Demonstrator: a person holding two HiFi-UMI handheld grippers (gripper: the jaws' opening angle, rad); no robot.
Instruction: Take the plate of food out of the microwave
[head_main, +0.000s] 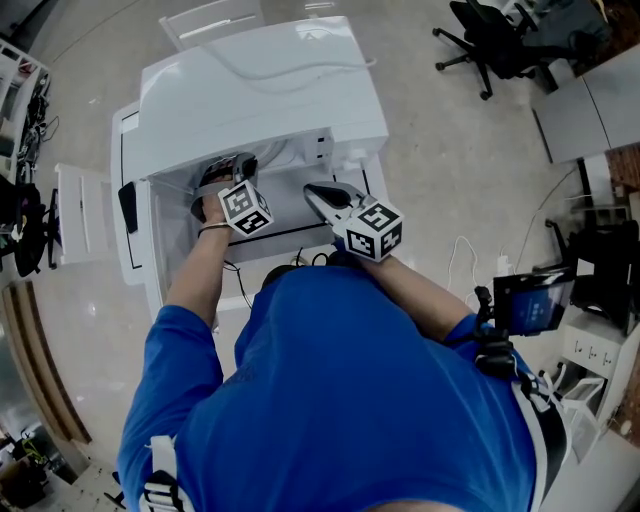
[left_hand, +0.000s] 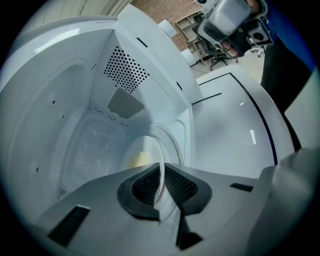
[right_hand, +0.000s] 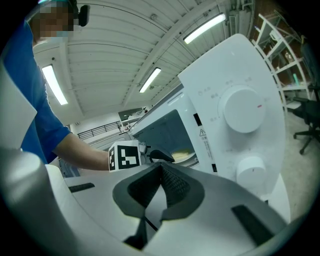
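Observation:
The white microwave (head_main: 260, 100) stands with its door (head_main: 132, 160) swung open to the left. Inside the cavity lies a white plate (left_hand: 145, 150) with yellow food (left_hand: 139, 159) on it. My left gripper (head_main: 238, 168) reaches into the cavity, and in the left gripper view it (left_hand: 161, 174) is shut on the plate's near rim, seen edge-on between the pads. My right gripper (head_main: 312, 190) hangs outside, in front of the control panel (right_hand: 240, 110), and it (right_hand: 161, 172) is shut with nothing in it. From there the plate (right_hand: 182, 156) shows only as a sliver.
Two round knobs (right_hand: 244, 109) sit on the control panel. The open door (left_hand: 235, 125) stands close beside the left gripper. A white drawer unit (head_main: 80, 215) is left of the microwave stand, an office chair (head_main: 490, 40) at the back right, and a blue screen (head_main: 535, 305) on the right.

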